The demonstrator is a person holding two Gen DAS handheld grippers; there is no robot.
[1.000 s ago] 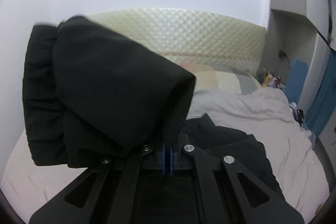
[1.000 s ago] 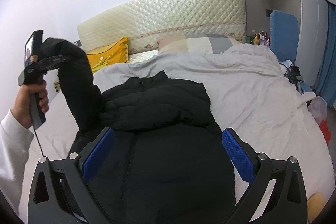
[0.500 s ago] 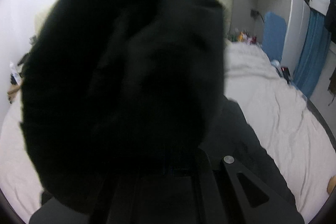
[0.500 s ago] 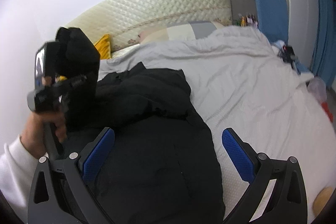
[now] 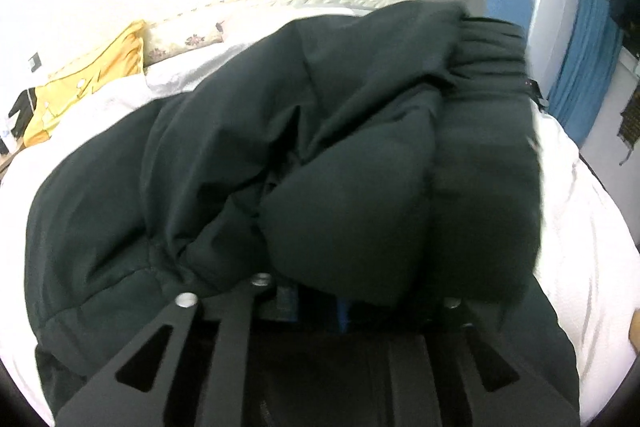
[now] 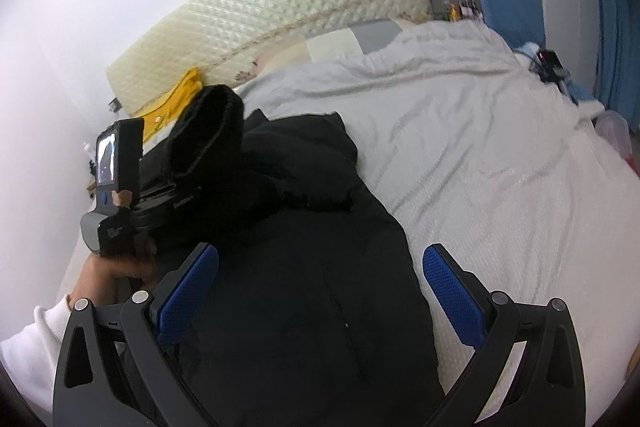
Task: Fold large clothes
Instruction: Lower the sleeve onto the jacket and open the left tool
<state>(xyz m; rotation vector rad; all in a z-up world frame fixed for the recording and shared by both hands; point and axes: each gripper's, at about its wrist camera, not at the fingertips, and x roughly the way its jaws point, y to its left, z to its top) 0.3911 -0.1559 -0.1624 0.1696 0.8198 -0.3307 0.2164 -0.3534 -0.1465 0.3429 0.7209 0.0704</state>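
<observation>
One black jacket (image 6: 304, 267) lies spread on the bed (image 6: 500, 155), its sleeve (image 5: 400, 167) brought across the body. The left tongs (image 5: 316, 301) are opening with the sleeve's cloth between the blue pads, so the puffy sleeve may spring back or slide off as it comes free. The right tongs (image 6: 320, 291) hover spread and empty above the jacket. One yellow pillow (image 6: 176, 103) rests by the headboard.

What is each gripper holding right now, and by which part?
The left gripper, its jaws opening, has the black jacket's sleeve between them near the cuff; whether the pads press cannot be told. The right gripper is open, holding nothing.
</observation>
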